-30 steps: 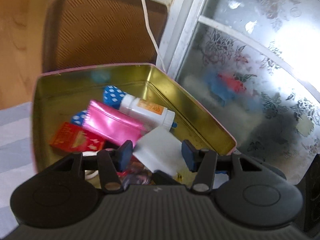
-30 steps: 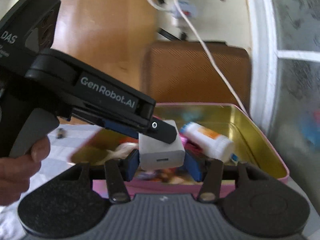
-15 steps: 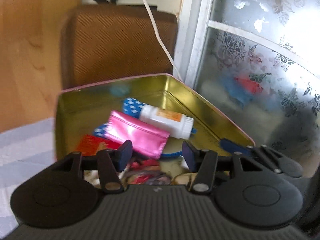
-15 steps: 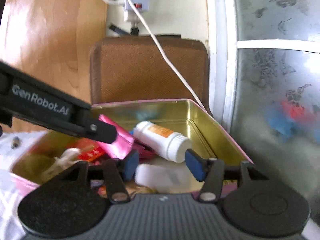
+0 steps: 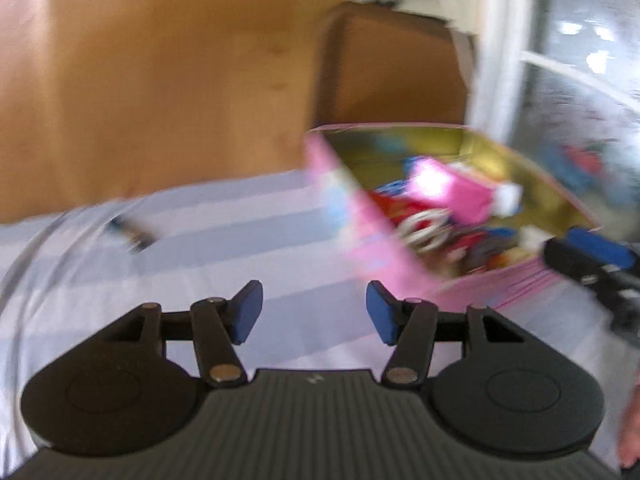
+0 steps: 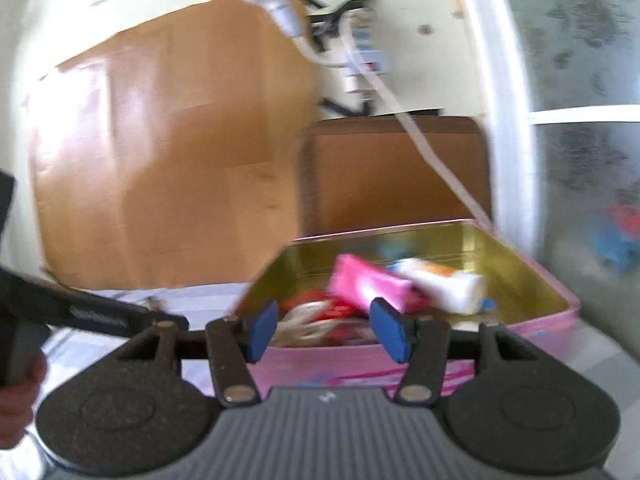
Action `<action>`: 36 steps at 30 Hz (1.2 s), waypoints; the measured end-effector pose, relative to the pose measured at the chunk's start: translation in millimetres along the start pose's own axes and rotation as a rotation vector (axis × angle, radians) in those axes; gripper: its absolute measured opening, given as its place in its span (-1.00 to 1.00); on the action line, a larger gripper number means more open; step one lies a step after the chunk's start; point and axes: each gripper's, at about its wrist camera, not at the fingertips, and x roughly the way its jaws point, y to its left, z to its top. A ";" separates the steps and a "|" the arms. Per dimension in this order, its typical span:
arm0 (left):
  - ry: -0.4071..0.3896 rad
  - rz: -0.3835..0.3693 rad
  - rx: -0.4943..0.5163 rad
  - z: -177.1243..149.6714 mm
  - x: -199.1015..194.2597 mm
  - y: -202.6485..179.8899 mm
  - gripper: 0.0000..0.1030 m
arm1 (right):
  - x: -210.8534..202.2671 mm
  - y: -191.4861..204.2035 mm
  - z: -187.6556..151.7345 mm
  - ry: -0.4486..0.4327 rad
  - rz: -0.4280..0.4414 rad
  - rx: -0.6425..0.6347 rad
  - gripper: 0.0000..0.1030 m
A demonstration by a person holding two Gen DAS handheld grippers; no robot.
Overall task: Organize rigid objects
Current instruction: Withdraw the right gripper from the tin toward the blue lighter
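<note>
Pink tin (image 5: pixel 384 236) already holds most items, one small dark object (image 5: pixel 130 234) lies left on the striped surface (image 5: pixel 240 248), and the fingers of the left gripper (image 5: pixel 314 312) and right gripper (image 6: pixel 324 330) are spread, empty

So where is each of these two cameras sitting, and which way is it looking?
Left wrist: rides the left gripper, facing striped cloth and a small dark object; jaws empty.
Right wrist: rides the right gripper, facing the pink tin; a hand shows at left; jaws empty.
Shared: the tin, pink packet, brown chair back.
</note>
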 end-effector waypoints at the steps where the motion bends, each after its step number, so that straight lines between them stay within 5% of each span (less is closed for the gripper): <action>1: 0.009 0.019 -0.021 -4.1 0.0 10.9 0.16 | 2.1 8.0 1.5 0.007 0.023 -0.004 0.03; 10: 0.050 0.212 -0.137 -36.2 5.1 80.8 0.16 | 9.9 80.6 -11.7 0.085 0.154 -0.081 0.03; 25: -0.035 -0.006 -0.061 -42.1 -28.5 15.0 0.16 | -24.4 50.3 -9.3 0.026 -0.093 0.043 0.03; 36: -0.039 -0.040 -0.021 -46.6 -35.4 3.9 0.17 | -21.2 44.2 -12.9 0.060 -0.106 0.101 0.03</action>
